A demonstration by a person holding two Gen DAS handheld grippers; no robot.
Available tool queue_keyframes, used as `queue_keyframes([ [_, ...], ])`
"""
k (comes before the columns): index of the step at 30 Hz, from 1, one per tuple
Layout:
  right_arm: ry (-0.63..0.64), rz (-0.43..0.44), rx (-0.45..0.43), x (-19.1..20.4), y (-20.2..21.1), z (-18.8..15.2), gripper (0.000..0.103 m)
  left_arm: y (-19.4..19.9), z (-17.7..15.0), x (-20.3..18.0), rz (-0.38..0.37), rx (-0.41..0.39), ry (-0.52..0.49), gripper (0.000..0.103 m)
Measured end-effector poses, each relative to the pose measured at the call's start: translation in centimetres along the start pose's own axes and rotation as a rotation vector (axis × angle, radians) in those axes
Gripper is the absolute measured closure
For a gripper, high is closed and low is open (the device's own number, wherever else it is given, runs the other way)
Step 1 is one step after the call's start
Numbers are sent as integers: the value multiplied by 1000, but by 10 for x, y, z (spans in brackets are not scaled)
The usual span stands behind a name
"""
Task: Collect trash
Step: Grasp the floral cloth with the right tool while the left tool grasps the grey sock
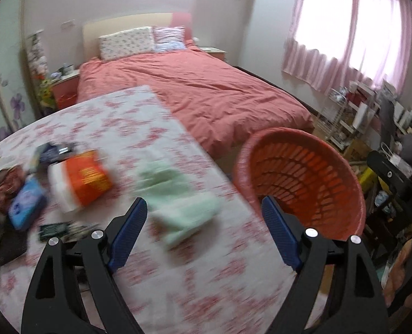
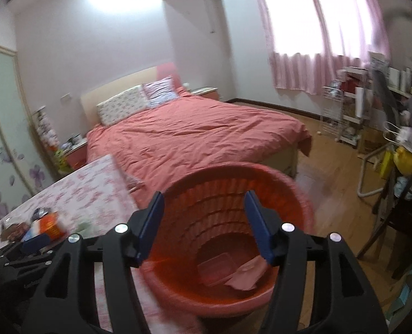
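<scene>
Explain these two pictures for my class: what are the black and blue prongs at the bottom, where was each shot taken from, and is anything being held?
The prongs are handheld claws; a person carries one in each hand, with no robot arm. A wide-angle camera on each claw looks forward along its two fingers, so each picture shows its own claw at the bottom.

The left claw hangs open over a table with a floral cloth, holding nothing. On the cloth lie a pale green wrapper, an orange carton, a blue packet and other blurred litter.

The right claw hangs open above the red laundry-style basket, also holding nothing. Inside the basket lie a clear plastic tray and a pinkish scrap. Behind is a bed.
</scene>
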State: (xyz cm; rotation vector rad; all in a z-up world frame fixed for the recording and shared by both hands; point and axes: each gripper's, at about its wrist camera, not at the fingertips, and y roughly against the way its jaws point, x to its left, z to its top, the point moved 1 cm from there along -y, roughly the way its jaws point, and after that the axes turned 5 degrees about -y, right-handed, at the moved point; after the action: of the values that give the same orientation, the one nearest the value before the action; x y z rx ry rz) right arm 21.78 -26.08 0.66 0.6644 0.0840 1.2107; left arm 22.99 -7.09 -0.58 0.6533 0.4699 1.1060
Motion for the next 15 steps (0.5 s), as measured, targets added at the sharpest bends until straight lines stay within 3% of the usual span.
queue_keyframes([
  [10, 155, 257, 143, 132, 8, -48, 44, 60, -36, 124, 215, -34, 139, 15],
  [15, 233, 325, 228, 192, -2, -79, 44, 82, -59, 181, 314, -43, 205, 8],
])
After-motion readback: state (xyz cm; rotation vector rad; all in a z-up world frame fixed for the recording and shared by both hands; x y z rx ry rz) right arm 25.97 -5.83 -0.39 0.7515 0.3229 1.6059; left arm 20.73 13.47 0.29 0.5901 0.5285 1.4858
